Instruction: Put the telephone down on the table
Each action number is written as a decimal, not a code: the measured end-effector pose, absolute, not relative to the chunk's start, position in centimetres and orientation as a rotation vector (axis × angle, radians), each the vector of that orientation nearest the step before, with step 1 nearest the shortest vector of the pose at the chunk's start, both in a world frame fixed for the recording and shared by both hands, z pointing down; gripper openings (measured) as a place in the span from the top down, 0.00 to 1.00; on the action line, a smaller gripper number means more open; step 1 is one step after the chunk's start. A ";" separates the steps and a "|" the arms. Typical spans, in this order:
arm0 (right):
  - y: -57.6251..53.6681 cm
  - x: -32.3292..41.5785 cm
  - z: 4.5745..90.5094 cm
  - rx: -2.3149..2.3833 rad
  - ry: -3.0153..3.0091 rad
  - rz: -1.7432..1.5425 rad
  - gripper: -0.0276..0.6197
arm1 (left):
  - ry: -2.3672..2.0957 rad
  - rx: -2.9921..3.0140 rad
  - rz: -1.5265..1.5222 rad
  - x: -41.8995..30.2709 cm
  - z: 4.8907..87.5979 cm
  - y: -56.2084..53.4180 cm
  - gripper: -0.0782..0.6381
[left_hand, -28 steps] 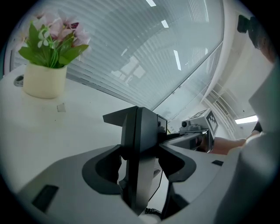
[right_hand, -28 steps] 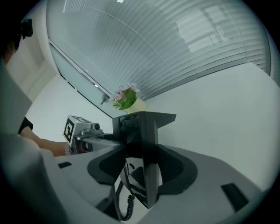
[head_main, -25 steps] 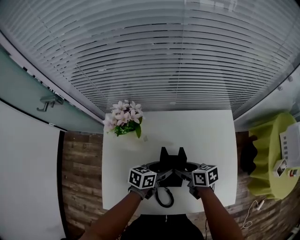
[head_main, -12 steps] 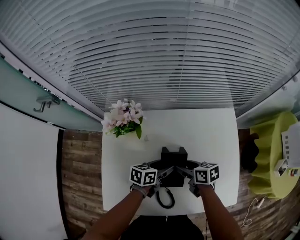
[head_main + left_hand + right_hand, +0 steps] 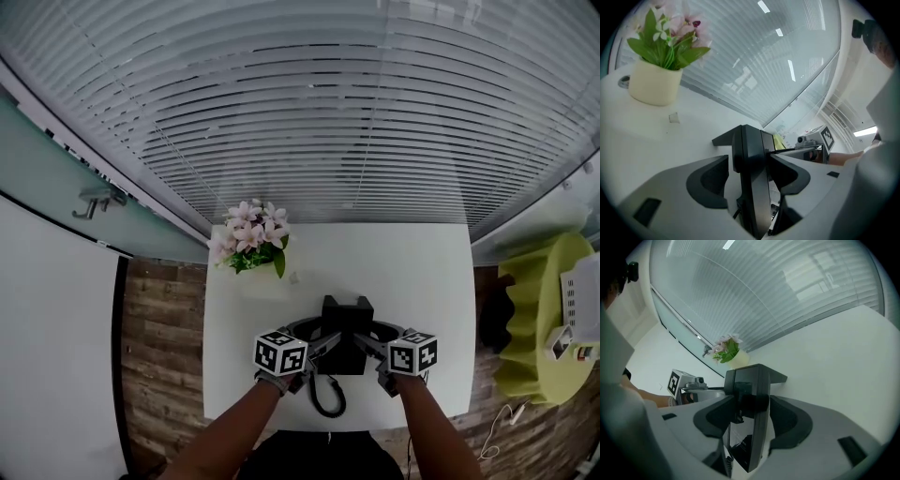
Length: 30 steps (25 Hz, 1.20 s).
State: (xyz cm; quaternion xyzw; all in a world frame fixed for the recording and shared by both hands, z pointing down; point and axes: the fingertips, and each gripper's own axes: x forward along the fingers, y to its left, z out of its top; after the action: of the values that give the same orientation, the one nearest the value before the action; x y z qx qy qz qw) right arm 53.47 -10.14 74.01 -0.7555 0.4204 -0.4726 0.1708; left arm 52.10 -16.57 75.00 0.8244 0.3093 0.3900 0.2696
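Since a second ago we have drawn both grippers a touch nearer our body, and the black telephone [image 5: 347, 336] has turned: two pointed tips showed at its far edge then, where a squarer outline with a shallow notch shows now. It sits over the near half of the white table [image 5: 422, 272], but we cannot tell whether its base touches the top. The left gripper [image 5: 323, 345] has its jaws clamped on the telephone's left side, and the right gripper [image 5: 370, 345] has its jaws clamped on the right side, each gripper view showing the body edge-on between them. A coiled black cord [image 5: 325, 394] loops toward the table's near edge. The cubes on the grippers carry black-and-white square markers. Pink flowers [image 5: 248, 234] in a cream pot stand at the far left corner, well apart from the telephone, with slatted blinds [image 5: 328, 112] behind.
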 end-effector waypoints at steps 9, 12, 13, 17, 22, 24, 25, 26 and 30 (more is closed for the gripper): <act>-9.4 52.7 65.9 -2.343 1.364 -1.059 0.59 | 0.876 2.479 0.856 50.3 66.5 -17.7 0.52; -10.0 51.4 62.0 -2.419 1.470 -0.915 0.59 | 0.884 2.555 0.748 49.6 62.6 -17.6 0.52; -10.1 51.0 60.5 -2.450 1.498 -0.852 0.59 | 0.890 2.586 0.710 49.3 61.2 -17.5 0.52; -10.1 49.5 54.0 -2.526 1.552 -0.576 0.63 | 0.971 2.705 0.555 47.4 55.4 -16.3 0.52; -9.7 47.9 48.4 -2.531 1.608 -0.336 0.85 | 1.051 2.805 0.360 45.0 49.7 -14.7 0.68; -9.4 47.1 47.1 -2.540 1.630 -0.289 0.87 | 1.041 2.833 0.308 44.7 48.7 -14.2 0.79; -9.2 46.7 46.6 -2.549 1.643 -0.267 0.89 | 1.026 2.837 0.276 44.6 48.2 -13.9 0.84; -9.1 46.3 46.1 -2.561 1.656 -0.247 0.89 | 1.006 2.839 0.243 44.5 47.7 -13.7 0.87; -8.9 45.1 45.2 -2.582 1.675 -0.215 0.92 | 0.967 2.859 0.171 44.3 46.4 -13.4 0.88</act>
State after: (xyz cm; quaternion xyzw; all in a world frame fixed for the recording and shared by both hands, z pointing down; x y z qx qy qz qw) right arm 45.11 -8.86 45.16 -0.8366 0.5427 -0.0696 0.0282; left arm 44.26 -13.40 46.36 0.9442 0.3192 0.0563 0.0593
